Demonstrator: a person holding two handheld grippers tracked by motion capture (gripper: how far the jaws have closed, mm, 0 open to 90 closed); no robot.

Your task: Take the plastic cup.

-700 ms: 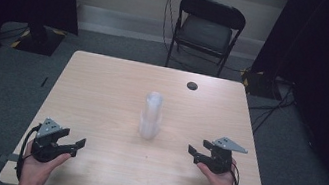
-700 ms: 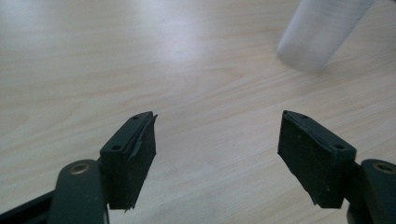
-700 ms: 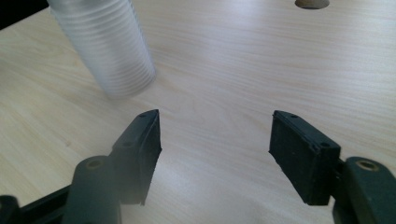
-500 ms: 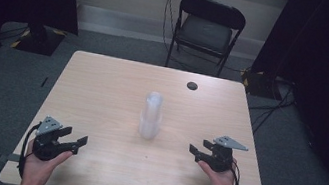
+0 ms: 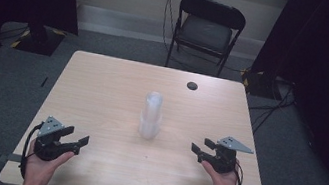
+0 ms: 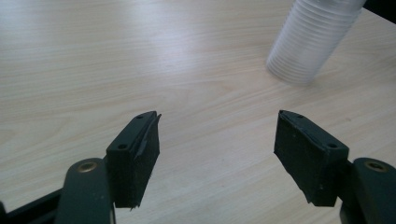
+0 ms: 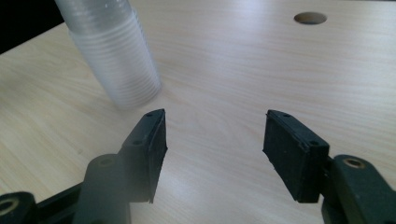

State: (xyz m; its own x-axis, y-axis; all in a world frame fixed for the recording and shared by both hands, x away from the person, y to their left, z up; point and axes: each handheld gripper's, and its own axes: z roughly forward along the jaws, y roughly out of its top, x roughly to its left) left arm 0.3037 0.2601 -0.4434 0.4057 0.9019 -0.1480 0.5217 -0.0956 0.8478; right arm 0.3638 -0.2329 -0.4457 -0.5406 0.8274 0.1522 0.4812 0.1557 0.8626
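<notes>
- Pale wood table [image 5: 102,87], square, lit unevenly — a stack of clear plastic cups [image 5: 151,115] stands upright near the middle of the high view, well in from every edge.
- Left gripper [image 5: 77,143] sits low left in the high view, near the table's near edge; jaws apart, nothing between them, bare wood showing in the gap in the left gripper view.
- Right gripper [image 5: 201,148] sits low right, level with the foot of the stack; jaws also apart and holding nothing, though set a little narrower than the left pair.
- Open room: bare tabletop lies between each gripper and the stack, and between the two grippers along the bottom of the frame; the whole upper half of the table is bare but for a small dark round hole [image 5: 192,85] at upper right.
- Left gripper view: stack [image 6: 310,42] at upper right, its top cut off by the frame edge.
- Right gripper view: stack [image 7: 112,60] at upper left, top likewise cut off; hole [image 7: 310,18] at upper right.
- Beyond the far edge, a black folding chair [image 5: 208,29] stands against the wall.
- Hard to make out: how many cups are in the stack, and the dark areas either side of the frame. Both forearms are cut off by the bottom edge.
</notes>
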